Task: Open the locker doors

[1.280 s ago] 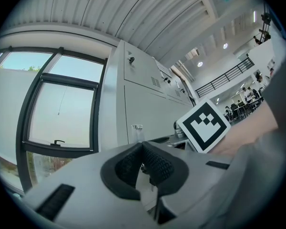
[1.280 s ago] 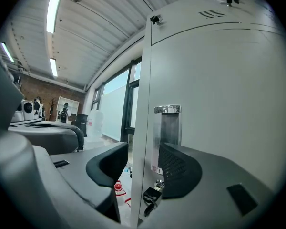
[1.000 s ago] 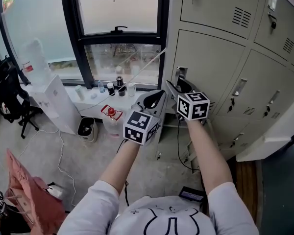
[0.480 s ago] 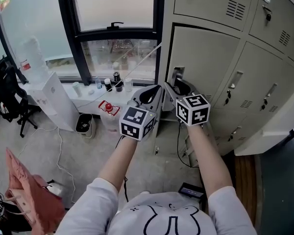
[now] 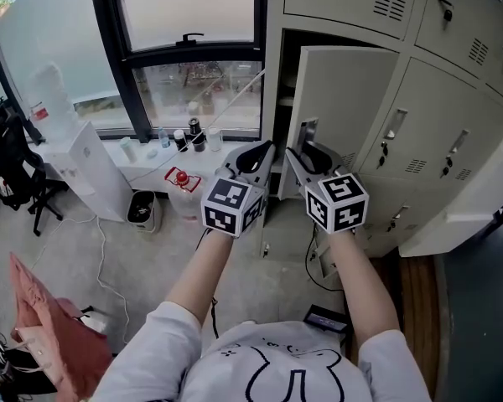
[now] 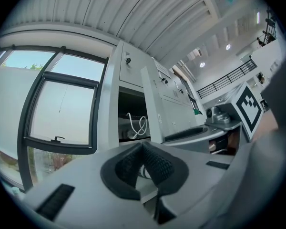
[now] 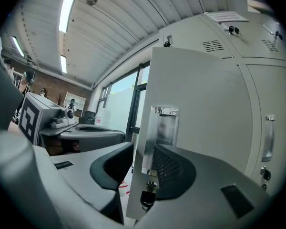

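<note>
Standing at the left is the window [image 5: 189, 15]. Next, the left gripper [image 6: 142, 146] hangs with its pads together on nothing. Beside it, the right gripper [image 7: 143, 151] straddles the free edge of the door [image 5: 344, 99] by the handle [image 7: 163, 125]. Its jaws have just been closing, one pad at the door's face, the other just beside the edge, not clamped. The door stands ajar, closed lockers [image 5: 453, 141] to its right.
</note>
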Available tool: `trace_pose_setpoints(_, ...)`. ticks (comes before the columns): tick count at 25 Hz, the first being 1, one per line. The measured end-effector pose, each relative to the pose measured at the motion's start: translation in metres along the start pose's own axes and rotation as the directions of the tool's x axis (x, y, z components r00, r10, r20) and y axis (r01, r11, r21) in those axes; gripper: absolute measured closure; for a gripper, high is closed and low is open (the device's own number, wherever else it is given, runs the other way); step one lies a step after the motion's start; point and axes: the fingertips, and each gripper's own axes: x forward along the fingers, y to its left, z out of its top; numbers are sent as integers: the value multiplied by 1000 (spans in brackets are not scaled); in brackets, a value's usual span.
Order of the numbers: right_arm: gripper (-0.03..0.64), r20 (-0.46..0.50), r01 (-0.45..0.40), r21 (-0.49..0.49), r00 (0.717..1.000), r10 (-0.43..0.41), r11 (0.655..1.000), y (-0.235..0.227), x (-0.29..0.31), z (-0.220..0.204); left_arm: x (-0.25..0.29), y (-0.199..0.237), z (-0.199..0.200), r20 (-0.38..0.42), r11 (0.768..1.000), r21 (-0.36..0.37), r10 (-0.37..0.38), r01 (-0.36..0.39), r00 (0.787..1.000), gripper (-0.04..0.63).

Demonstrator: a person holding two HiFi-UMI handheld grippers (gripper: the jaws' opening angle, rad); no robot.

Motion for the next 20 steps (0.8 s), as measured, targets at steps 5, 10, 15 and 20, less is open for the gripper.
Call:
trace_pose_setpoints(5, 485, -5, 28, -26, 1000, -28, 999, 0, -28, -1, 3, -15, 4, 10, 1000, 4, -29, 28, 1000, 592)
trace_pose_setpoints(10, 483, 11, 49, 14, 999, -49, 999, -2, -61, -2, 8, -33, 5, 20, 997, 5, -73, 72, 997, 592)
trace_pose_setpoints(15, 477, -3, 63, 31, 998, -63, 998, -8, -97, -3, 16, -54, 1, 7, 992, 10, -130, 129, 992, 592)
trace_pose_setpoints(20, 479, 2, 120, 30, 993, -120, 992, -22, -137, -4, 26, -77, -2, 7, 983, -1, -182, 182, 983, 592)
